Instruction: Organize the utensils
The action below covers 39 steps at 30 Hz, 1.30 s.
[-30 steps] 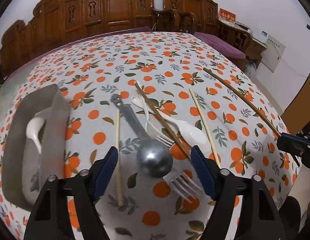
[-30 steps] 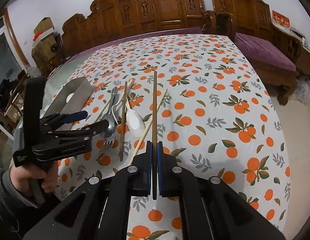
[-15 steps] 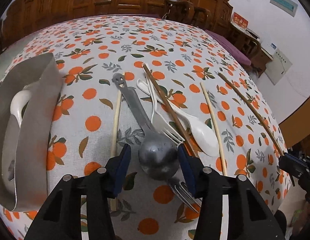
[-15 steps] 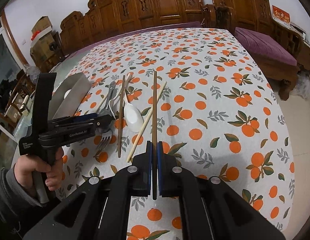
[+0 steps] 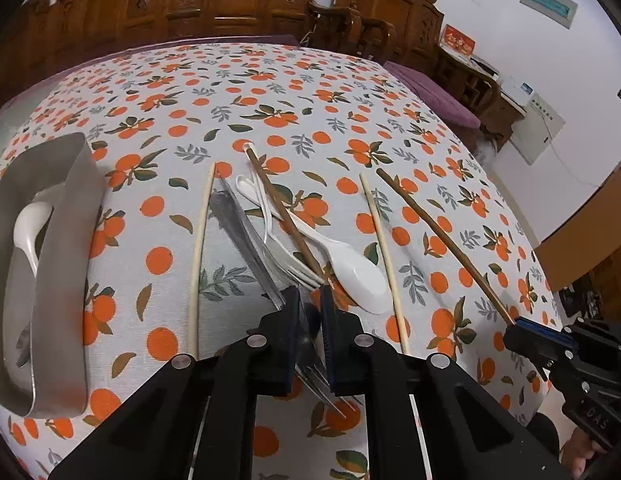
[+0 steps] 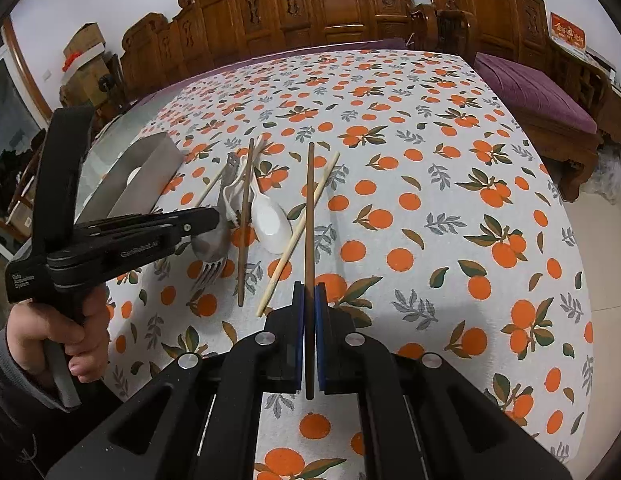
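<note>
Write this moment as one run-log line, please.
left tool: just closed on round grey metal spoon | right tool: shut on dark brown wooden chopstick

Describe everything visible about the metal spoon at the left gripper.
The metal spoon looks like dull grey steel, with a rounded bowl and a flat handle ending in cut-out holes. It lies among the piled utensils on the orange-print tablecloth, bowl toward the person, handle pointing away. The left gripper has just been closing, and its jaws are now on the bowl's sides. A metal fork pokes out from beneath the bowl.
</note>
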Each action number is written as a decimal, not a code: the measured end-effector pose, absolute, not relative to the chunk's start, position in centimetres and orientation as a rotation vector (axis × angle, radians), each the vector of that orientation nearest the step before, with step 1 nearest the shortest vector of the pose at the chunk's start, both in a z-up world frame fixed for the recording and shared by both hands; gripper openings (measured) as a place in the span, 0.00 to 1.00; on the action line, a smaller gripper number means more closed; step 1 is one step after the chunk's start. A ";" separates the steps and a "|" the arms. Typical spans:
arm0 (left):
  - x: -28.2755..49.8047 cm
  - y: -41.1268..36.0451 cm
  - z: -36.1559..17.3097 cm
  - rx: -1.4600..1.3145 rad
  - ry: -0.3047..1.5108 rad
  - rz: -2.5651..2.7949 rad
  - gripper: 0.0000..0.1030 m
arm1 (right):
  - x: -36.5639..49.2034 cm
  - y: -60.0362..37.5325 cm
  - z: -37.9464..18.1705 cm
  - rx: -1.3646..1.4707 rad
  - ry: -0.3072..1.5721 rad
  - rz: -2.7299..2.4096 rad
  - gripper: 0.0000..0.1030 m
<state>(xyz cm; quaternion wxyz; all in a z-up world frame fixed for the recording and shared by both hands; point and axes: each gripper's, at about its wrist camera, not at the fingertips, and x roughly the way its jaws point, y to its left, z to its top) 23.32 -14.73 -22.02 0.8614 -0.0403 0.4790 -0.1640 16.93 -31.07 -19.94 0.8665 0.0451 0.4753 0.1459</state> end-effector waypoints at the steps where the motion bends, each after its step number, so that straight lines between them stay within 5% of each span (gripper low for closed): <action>1: 23.4 -14.8 -22.1 -0.084 1.006 -0.340 0.11 | 16.9 -31.0 -19.9 0.093 0.995 0.306 0.06; 8: 23.5 -14.7 -22.4 -0.095 1.019 -0.337 0.12 | 16.9 -31.0 -19.9 0.094 0.994 0.307 0.06; 13: 23.2 -14.2 -21.7 -0.122 1.016 -0.339 0.02 | 16.9 -31.0 -19.8 0.089 0.995 0.305 0.06; 39: 21.1 -5.9 -14.5 -0.021 0.904 -0.328 0.02 | 19.0 -23.5 -16.7 0.029 0.932 0.371 0.06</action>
